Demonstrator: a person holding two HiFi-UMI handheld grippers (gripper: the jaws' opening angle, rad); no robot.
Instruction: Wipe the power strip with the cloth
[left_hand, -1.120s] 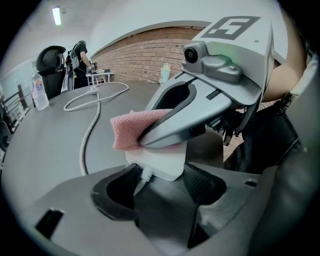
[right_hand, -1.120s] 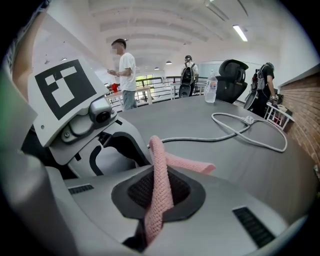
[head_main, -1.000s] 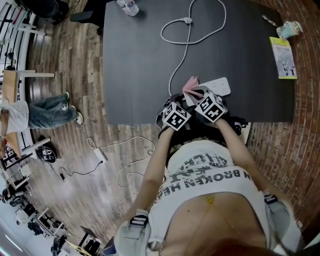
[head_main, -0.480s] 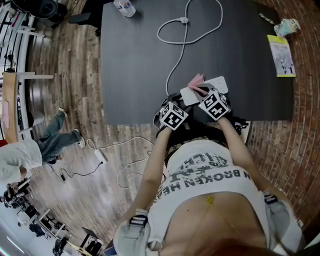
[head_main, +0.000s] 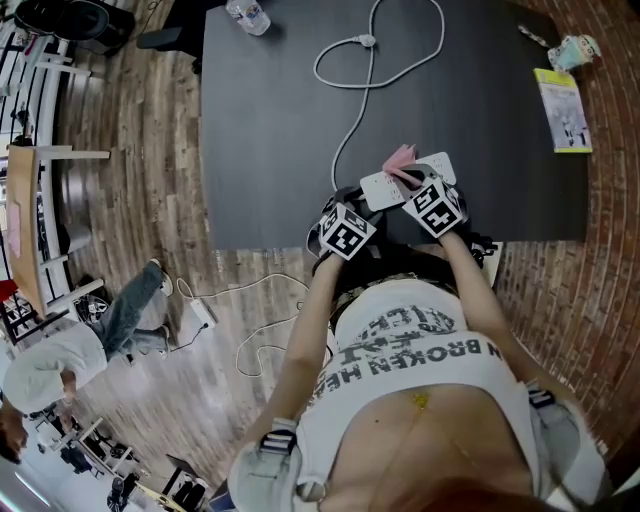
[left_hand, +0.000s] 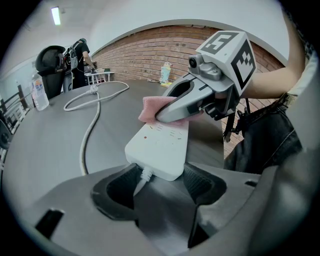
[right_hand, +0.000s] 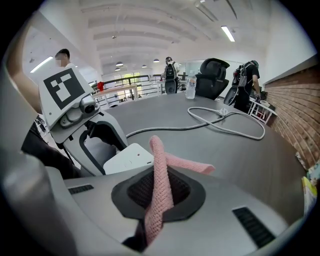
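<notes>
A white power strip (left_hand: 160, 145) lies slanted over the near edge of the black table (head_main: 270, 130). My left gripper (left_hand: 158, 181) is shut on its cord end, with a jaw on each side. A pink cloth (right_hand: 160, 180) is pinched in my right gripper (right_hand: 159, 195), which is shut on it. The cloth's free end rests on the far half of the strip (head_main: 395, 185), under the right gripper (left_hand: 192, 100). In the head view the cloth (head_main: 400, 158) pokes out beyond the two marker cubes.
The strip's white cord (head_main: 350, 100) loops across the table toward the far edge. A water bottle (head_main: 250, 14) stands at the far left, with a booklet (head_main: 568, 112) and a small cup (head_main: 580, 50) at the far right. A person (head_main: 70, 350) and a second strip (head_main: 196, 318) are on the wooden floor at left.
The right gripper has slid the cloth to the right along the strip, and more of its white top now shows. The left gripper barely moved. The person on the floor walked nearer.
</notes>
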